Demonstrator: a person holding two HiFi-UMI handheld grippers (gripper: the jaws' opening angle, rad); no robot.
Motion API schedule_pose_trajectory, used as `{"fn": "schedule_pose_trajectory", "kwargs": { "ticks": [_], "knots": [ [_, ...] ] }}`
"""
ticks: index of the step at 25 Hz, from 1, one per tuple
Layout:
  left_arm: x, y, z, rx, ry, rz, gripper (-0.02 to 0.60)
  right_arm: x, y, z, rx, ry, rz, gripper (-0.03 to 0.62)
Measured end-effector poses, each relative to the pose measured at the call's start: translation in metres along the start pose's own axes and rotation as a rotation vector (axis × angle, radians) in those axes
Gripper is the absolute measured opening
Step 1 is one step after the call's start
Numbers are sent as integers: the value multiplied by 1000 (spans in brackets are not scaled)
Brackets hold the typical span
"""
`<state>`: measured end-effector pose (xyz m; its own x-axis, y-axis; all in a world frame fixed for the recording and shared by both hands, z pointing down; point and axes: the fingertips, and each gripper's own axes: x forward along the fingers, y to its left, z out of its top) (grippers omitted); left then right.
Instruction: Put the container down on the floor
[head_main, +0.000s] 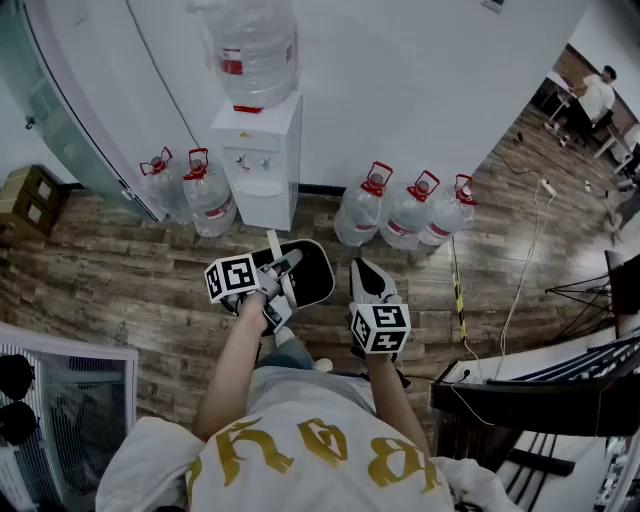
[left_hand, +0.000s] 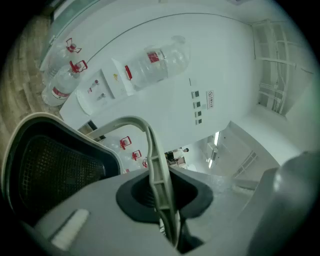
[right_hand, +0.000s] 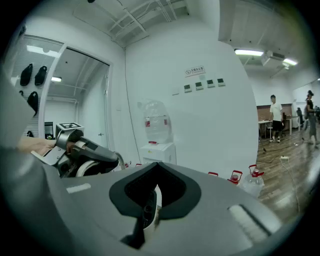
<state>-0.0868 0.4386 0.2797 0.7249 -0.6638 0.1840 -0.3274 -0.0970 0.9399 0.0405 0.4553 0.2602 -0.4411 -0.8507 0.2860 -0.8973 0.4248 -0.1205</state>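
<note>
Head view: left tongs (head_main: 283, 264) clamped on the pale handle (head_main: 272, 246) of a black container (head_main: 314, 276). The container hangs off the handle, up by the person's waist and clear of the wood floor (head_main: 100, 290). Marker cube (head_main: 232, 277) sits on the left tongs, near the hand. Right tongs (head_main: 360, 268) are just right of the container, not touching it, with their own cube (head_main: 380, 327). A white dispenser (head_main: 262, 165) stands ahead against the wall, with a big bottle (head_main: 255, 50) on top. Two spare jugs (head_main: 195, 190) stand to its left and three more jugs (head_main: 405, 215) to its right, all on the floor.

Left gripper view: jaws closed tight on the handle (left_hand: 155, 165), which arches up out of the tongs (left_hand: 162, 200) and curves left to the container (left_hand: 55, 165). The container's dark mesh inside shows, tilted, filling the lower left. Dispenser (left_hand: 102, 90) and its bottle (left_hand: 160, 62) lie behind.

Right gripper view: jaws together with only a thin slit between them, and nothing I can make out gripped in the tongs (right_hand: 150, 210). At left are the left tongs (right_hand: 82, 150) with the handle's curve (right_hand: 118, 160) beside them. Dispenser (right_hand: 157, 152) is at centre, jugs (right_hand: 252, 182) low on the right, and people (right_hand: 275, 117) far off at a tabletop (right_hand: 265, 121).
</note>
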Motion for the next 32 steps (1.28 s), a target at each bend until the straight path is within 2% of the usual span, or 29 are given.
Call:
{"fn": "schedule_pose_trajectory", "kwargs": {
  "ticks": [4, 9, 12, 19, 23, 25, 29, 32],
  "knots": [
    [-1, 5, 7, 4, -13, 10, 34, 1, -3, 5, -14, -18, -6, 20],
    [8, 7, 8, 11, -2, 18, 34, -7, -18, 14, -40, -64, -68, 20],
    [12, 10, 11, 11, -3, 23, 34, -3, -22, 14, -29, -67, -72, 21],
    [27, 26, 23, -14, 12, 40, 34, 29, -33, 3, -22, -16, -65, 23],
    [48, 51, 34, -8, 46, 98, 35, 57, -49, 0, 5, 8, -77, 23],
    [63, 65, 47, -20, 43, 109, 32, 77, -61, -5, 16, 30, -90, 23],
    [100, 93, 82, -38, 24, 78, 34, 127, -90, -24, 18, 106, -116, 23],
    [121, 115, 103, -22, 58, 95, 32, 157, -109, -37, 26, 179, -141, 22]
  ]
}}
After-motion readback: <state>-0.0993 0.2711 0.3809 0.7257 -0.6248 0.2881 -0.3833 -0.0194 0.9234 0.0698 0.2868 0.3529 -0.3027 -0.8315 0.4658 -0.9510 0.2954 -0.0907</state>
